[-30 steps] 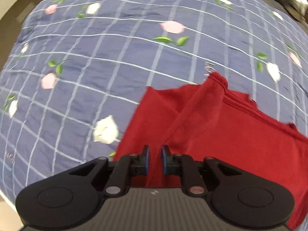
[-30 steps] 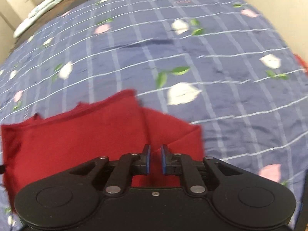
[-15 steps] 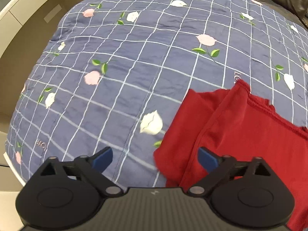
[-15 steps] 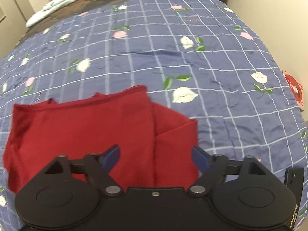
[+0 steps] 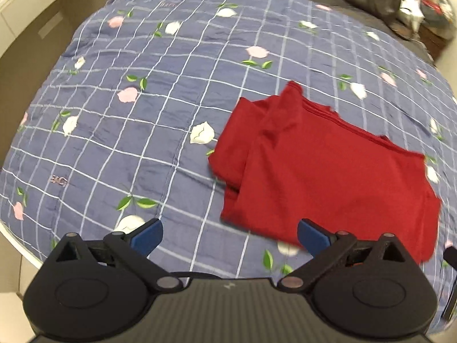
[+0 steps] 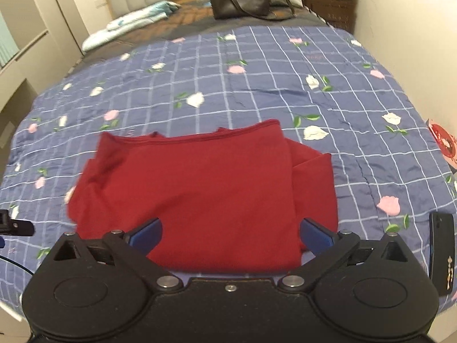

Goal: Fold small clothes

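Red garment (image 6: 205, 194) lay folded on blue floral bedspread (image 6: 257, 85), centre of right view, at 2 o'clock in left view. Left claw (image 5: 228, 235) spread wide, empty, over bare bedspread. Right claw (image 6: 230, 234) spread wide, empty, over garment's near edge.

Risks, judged: loose under-layer poking out at 3 o'clock could drag and undo fold; low grab might pinch bedspread too.

Hidden: garment's near edge behind claw body; layer count and garment type unclear; edges motion-blurred.

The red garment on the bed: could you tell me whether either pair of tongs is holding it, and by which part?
Nothing is held. Both the left tongs and right tongs are open, and the red garment lies free on the bedspread.
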The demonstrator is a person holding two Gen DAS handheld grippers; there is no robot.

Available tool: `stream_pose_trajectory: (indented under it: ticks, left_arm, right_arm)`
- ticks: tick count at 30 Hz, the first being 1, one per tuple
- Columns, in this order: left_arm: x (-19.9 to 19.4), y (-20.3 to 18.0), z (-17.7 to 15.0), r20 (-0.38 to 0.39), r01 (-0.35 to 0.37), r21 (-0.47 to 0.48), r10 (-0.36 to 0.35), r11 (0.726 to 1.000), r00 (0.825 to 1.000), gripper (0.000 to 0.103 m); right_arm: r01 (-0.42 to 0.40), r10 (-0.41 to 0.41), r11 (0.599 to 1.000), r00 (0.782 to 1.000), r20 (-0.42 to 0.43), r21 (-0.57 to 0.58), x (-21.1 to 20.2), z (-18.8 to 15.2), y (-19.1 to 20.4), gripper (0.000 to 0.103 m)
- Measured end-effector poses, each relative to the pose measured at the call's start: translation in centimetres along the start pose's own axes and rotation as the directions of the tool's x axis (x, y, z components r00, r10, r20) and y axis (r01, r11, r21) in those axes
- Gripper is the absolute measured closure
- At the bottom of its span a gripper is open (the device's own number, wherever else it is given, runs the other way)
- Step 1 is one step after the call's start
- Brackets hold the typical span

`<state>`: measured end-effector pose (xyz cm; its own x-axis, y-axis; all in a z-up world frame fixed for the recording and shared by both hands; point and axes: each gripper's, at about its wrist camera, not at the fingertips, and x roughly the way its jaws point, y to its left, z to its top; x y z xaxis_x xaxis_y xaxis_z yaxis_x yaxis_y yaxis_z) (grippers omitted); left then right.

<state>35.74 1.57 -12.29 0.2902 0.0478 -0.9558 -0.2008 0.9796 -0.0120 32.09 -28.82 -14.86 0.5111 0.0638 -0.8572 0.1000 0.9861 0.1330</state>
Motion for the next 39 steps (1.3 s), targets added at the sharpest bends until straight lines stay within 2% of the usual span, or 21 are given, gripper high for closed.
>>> stream_pose_trajectory:
  ticks: [9, 19, 29, 33, 39]
  left_arm:
    - [-4.8, 0.4, -5.3, 0.054, 0.013, 0.098, -0.018, 0.995, 0.998, 0.001]
    - [-6.8, -0.9, -9.1, 0.050, 0.007, 0.173, -0.016, 0.985, 0.999, 0.001]
    - [-7.5, -4.8, -11.9, 0.018, -0.021, 0.193, 0.018, 0.981, 1.000, 0.001]
    - [-8.0, -6.7, -13.0, 0.014, -0.030, 0.189, 0.028, 0.981, 1.000, 0.001]
    - [-9.0, -9.7, -14.5, 0.023, -0.047, 0.183, 0.044, 0.982, 0.999, 0.001]
  right_arm:
    - [-0.012, 0.014, 0.998, 0.999, 0.029, -0.063, -6.0, -5.0, 3.0, 0.001]
    - [-0.025, 0.031, 0.992, 0.998, 0.046, -0.125, -8.9, -7.0, 3.3, 0.001]
    - [0.017, -0.018, 0.989, 1.000, -0.006, -0.147, -10.0, -8.5, -1.2, 0.001]
    - [0.038, -0.039, 0.991, 0.999, -0.009, -0.132, -10.7, -8.2, -3.9, 0.001]
    - [0.024, -0.022, 0.991, 1.000, 0.015, -0.130, -12.0, -7.4, -7.0, 0.001]
